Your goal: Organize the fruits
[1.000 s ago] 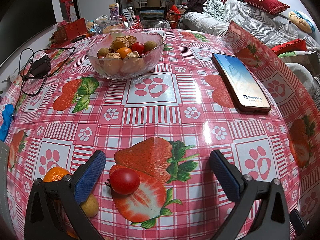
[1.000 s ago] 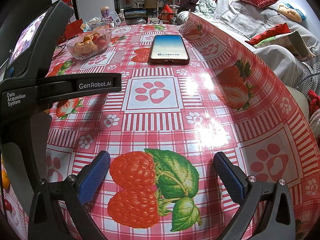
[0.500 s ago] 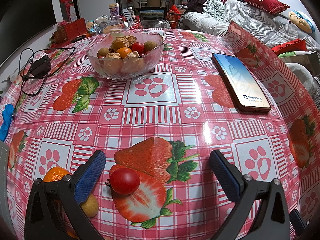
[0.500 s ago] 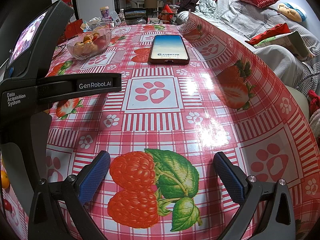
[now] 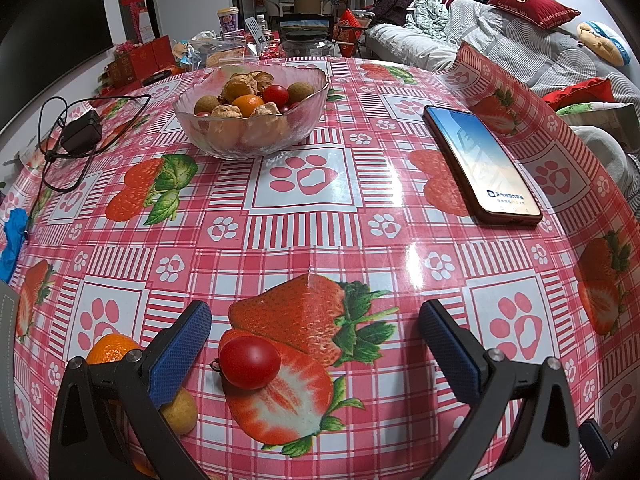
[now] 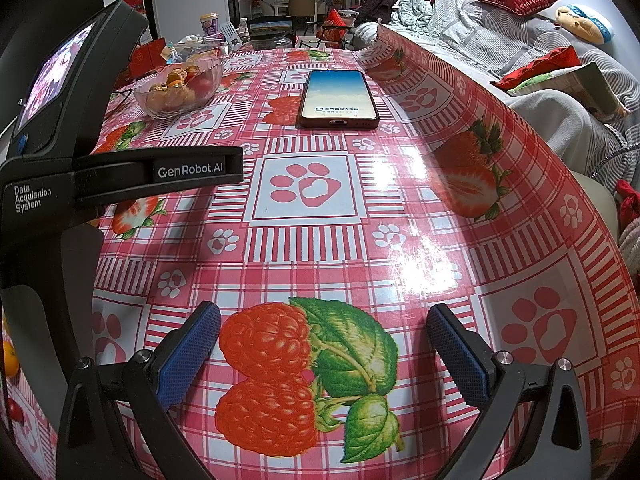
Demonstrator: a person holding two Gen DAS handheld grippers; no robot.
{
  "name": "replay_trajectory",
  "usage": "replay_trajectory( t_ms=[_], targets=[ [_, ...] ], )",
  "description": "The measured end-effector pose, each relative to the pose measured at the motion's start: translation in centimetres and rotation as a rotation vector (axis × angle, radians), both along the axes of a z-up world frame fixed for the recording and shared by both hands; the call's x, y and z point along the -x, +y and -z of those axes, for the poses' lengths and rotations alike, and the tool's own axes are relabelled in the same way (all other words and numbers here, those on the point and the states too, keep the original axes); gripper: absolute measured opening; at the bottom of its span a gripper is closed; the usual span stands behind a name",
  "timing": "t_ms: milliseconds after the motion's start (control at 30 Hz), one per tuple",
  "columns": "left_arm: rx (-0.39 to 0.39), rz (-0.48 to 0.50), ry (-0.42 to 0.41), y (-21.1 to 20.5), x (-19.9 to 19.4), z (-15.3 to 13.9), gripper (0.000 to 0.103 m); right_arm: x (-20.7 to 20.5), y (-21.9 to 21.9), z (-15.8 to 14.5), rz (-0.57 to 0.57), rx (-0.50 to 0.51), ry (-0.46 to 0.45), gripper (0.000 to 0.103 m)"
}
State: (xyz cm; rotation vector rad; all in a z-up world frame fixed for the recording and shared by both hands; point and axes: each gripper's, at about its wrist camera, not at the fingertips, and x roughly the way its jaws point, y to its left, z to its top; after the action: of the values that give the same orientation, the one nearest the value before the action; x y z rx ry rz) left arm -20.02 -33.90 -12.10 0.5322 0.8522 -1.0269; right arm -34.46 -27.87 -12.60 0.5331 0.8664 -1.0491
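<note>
Left wrist view: my left gripper (image 5: 316, 344) has its jaws spread wide with nothing held. A red cherry tomato (image 5: 249, 362) lies on the tablecloth (image 5: 304, 240) between my fingers, nearer the left pad but apart from it. At about 8 o'clock, partly hidden behind my left finger, sit an orange (image 5: 109, 349) and a small tan fruit (image 5: 181, 407). The glass bowl (image 5: 251, 110), heaped with mixed fruit, stands well away at 11 o'clock. A phone (image 5: 482, 162) lies at 1 o'clock, and a black charger (image 5: 82, 134) with its cable at 10 o'clock.

Right wrist view: my right gripper (image 6: 324, 344) is also wide apart and empty, over a printed raspberry. The bowl (image 6: 180, 86) sits at 11 o'clock, the phone (image 6: 338, 98) at 12 o'clock. The body of my left gripper (image 6: 48, 184) fills the 9 o'clock side.
</note>
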Motion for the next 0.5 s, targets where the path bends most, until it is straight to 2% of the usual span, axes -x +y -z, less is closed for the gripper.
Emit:
replay_trajectory(
  t_ms=[500],
  targets=[
    [0.0, 0.0, 0.0, 0.0, 0.01, 0.0, 0.103, 0.01, 0.0, -0.01, 0.0, 0.0, 0.0, 0.103]
  ],
)
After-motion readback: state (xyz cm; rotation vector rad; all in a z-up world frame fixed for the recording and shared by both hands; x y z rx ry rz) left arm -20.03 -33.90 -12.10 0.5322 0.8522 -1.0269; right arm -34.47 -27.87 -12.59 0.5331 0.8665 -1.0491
